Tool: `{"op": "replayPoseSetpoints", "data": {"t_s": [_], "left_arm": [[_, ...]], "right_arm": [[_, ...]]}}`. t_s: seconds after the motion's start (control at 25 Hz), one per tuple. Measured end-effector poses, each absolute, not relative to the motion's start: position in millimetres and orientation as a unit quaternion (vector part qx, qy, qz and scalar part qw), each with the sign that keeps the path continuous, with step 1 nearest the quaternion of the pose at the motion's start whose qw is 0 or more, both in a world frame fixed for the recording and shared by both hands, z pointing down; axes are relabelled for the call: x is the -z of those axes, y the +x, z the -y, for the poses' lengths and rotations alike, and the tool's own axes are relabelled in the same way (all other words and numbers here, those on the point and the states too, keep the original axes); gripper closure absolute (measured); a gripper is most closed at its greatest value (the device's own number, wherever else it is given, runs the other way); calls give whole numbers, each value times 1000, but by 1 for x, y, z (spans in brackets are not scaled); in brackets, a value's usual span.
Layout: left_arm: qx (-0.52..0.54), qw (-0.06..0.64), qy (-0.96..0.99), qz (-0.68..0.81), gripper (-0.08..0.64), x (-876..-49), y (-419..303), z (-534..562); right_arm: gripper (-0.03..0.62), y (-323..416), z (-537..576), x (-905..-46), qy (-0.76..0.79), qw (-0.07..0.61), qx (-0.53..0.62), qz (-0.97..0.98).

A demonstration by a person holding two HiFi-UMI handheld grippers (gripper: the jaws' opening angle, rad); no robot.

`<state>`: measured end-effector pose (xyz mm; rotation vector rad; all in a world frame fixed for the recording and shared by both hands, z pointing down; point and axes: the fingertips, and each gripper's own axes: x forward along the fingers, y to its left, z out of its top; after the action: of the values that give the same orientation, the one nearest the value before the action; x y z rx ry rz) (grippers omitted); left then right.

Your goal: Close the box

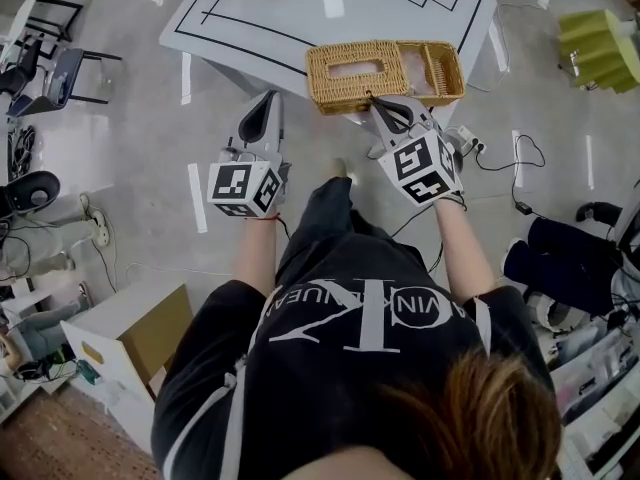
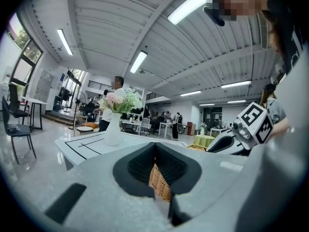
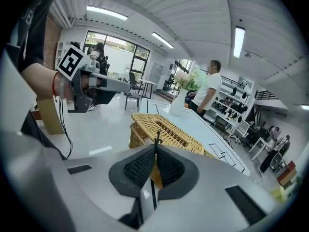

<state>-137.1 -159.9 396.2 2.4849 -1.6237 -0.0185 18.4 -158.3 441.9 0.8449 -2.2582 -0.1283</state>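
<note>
Jaws together, box [image 1: 340,96] on white table [image 1: 300,8]

Black short-sleeved T-shirt [image 1: 330,368] with white lettering; grey left gripper [image 1: 270,99] and right gripper [image 1: 374,102] bear black-and-white marker cubes [image 1: 245,188].

A rectangular tan wicker box [image 1: 385,73] stands upright on the white tabletop [image 1: 280,8], at its near edge, with the long side along this edge. The larger left part is covered by a flat woven top with a long slot, and something pale shows through the slot. The narrow right part is open from above. Whether the top lies fully down is not clear.
</note>
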Motion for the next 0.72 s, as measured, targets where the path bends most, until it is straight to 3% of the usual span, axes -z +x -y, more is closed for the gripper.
{"op": "replayPoseSetpoints", "data": {"t_s": [0.72], "left_arm": [[5, 92, 831, 548, 549, -404, -147, 144]], "right_arm": [[574, 20, 155, -466, 358, 360, 46, 860]]}}
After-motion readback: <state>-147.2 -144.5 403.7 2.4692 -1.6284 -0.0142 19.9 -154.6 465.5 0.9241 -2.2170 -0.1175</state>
